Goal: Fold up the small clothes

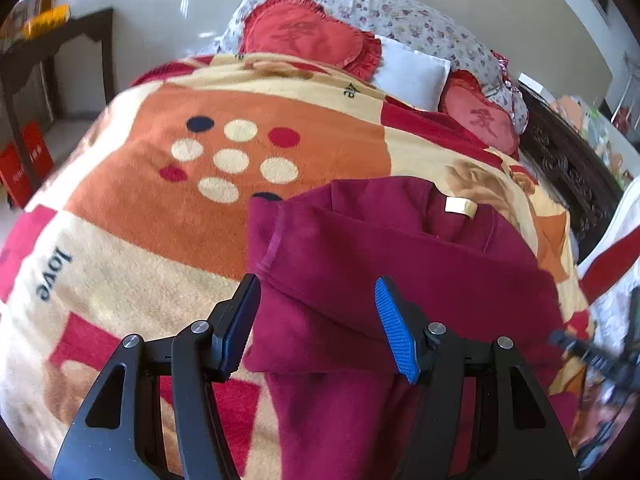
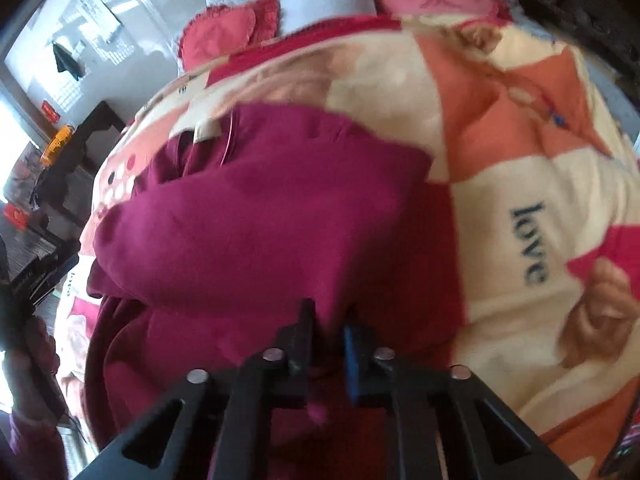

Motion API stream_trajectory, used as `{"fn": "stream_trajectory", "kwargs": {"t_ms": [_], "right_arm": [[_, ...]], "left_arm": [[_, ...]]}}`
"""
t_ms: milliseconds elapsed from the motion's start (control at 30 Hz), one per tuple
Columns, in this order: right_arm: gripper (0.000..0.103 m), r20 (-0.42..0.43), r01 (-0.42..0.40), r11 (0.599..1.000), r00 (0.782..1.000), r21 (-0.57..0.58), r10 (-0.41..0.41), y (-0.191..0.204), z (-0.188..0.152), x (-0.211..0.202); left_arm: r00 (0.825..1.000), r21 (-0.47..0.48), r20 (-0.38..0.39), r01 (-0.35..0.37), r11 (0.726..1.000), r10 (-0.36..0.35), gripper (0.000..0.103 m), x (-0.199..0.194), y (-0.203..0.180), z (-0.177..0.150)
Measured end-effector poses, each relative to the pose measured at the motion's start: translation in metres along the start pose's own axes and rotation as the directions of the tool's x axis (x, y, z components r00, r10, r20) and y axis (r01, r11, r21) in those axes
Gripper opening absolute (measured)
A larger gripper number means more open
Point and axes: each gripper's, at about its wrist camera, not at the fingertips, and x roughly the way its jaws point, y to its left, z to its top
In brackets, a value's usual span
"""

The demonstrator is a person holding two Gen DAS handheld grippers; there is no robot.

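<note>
A maroon fleece garment (image 1: 380, 256) lies on a patterned blanket (image 1: 160, 208) on a bed, partly folded, with a cream neck label (image 1: 460, 206) showing. My left gripper (image 1: 316, 320) is open, its jaws standing over the garment's folded edge, not gripping it. In the right wrist view the same garment (image 2: 260, 220) fills the middle, bunched and lifted. My right gripper (image 2: 328, 332) is shut on a fold of the maroon garment, with cloth pinched between its fingers. The right gripper also shows blurred at the left wrist view's right edge (image 1: 592, 356).
Red heart-shaped cushions (image 1: 308, 40) and a white pillow (image 1: 412, 76) lie at the head of the bed. A dark wooden table (image 1: 52, 64) stands to the left with red boxes (image 1: 24, 164) under it. A dark carved bed frame (image 1: 568, 168) runs along the right.
</note>
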Motion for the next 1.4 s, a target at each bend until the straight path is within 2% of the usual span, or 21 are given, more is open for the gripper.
{"fn": "stream_trajectory", "kwargs": {"t_ms": [67,167,233,267,300,367,400,500,600,700,867,967,1000,1067,1100,1267,1333,1400], "right_arm": [[0.007,0.041,0.079,0.997,0.996,-0.022,-0.078,-0.002,0.001,-0.011],[0.007,-0.031,0.097,0.995,0.995,-0.023,-0.098,-0.007,-0.005,0.009],[0.007,-0.026,0.092,0.996,0.995,-0.020,-0.092,-0.005,-0.003,0.004],[0.009,-0.002,0.070,0.997,0.998,0.017,-0.070,-0.009,0.001,-0.004],[0.020,0.024,0.059,0.997,0.998,0.045,-0.060,-0.010,0.006,-0.010],[0.032,0.101,0.098,0.994,0.990,0.045,-0.102,-0.007,0.014,-0.022],[0.032,0.113,0.113,0.993,0.987,0.020,-0.115,-0.001,0.019,-0.021],[0.032,0.082,0.096,0.995,0.992,-0.034,-0.092,0.013,0.033,0.003],[0.032,0.020,0.133,0.991,0.991,-0.020,-0.132,0.006,0.040,0.039],[0.033,0.031,0.109,0.994,0.994,0.016,-0.109,0.000,0.045,0.035],[0.033,0.049,0.082,0.997,0.995,-0.002,-0.081,0.011,0.028,-0.003],[0.034,0.015,0.053,0.997,0.999,-0.050,-0.052,0.021,0.008,-0.010],[0.034,-0.003,0.065,0.996,0.998,-0.066,-0.065,0.022,0.001,-0.007],[0.034,-0.038,0.139,0.986,0.989,-0.094,-0.143,0.020,-0.012,0.007],[0.034,-0.049,0.145,0.985,0.987,-0.091,-0.150,0.017,-0.016,0.013],[0.034,-0.007,0.074,0.997,0.997,0.008,-0.073,0.003,-0.017,-0.009],[0.039,0.024,0.046,0.998,0.999,0.031,-0.046,-0.002,-0.022,-0.026],[0.049,0.036,-0.021,0.998,0.999,0.054,0.019,-0.009,-0.030,-0.039]], "left_arm": [[1.000,0.019,-0.002,-0.019,1.000,0.019,0.060,0.005,-0.002,-0.001],[0.998,0.015,-0.043,-0.039,0.999,0.039,0.060,0.019,-0.001,-0.002],[0.997,0.012,-0.061,-0.050,0.999,0.051,0.060,0.025,0.002,-0.004],[0.996,0.012,-0.064,-0.055,0.998,0.056,0.060,0.026,0.004,-0.004],[0.996,0.010,-0.065,-0.062,0.998,0.063,0.060,0.029,0.005,-0.004],[0.995,0.002,-0.072,-0.067,0.998,0.067,0.060,0.033,0.006,-0.005],[0.995,-0.003,-0.079,-0.068,0.998,0.068,0.060,0.036,0.007,-0.005],[0.992,-0.007,-0.099,-0.080,0.997,0.079,0.060,0.046,0.008,-0.008],[0.989,-0.001,-0.122,-0.089,0.996,0.089,0.060,0.053,0.008,-0.012],[0.988,-0.007,-0.130,-0.090,0.996,0.089,0.060,0.057,0.009,-0.012],[0.988,0.006,-0.122,-0.097,0.995,0.097,0.060,0.056,0.006,-0.012],[0.988,0.010,-0.118,-0.102,0.995,0.102,0.060,0.056,0.005,-0.012],[0.988,0.010,-0.117,-0.102,0.995,0.103,0.060,0.056,0.005,-0.012],[0.988,0.010,-0.118,-0.102,0.995,0.103,0.060,0.055,0.005,-0.012],[0.987,0.011,-0.120,-0.104,0.994,0.105,0.060,0.055,0.005,-0.012],[0.988,0.051,-0.123,-0.088,0.995,0.094,0.060,0.029,0.004,-0.016],[0.990,0.061,-0.116,-0.072,0.996,0.079,0.060,0.014,0.006,-0.020],[0.991,0.062,-0.122,-0.045,0.997,0.052,0.060,-0.002,0.009,-0.028]]}}
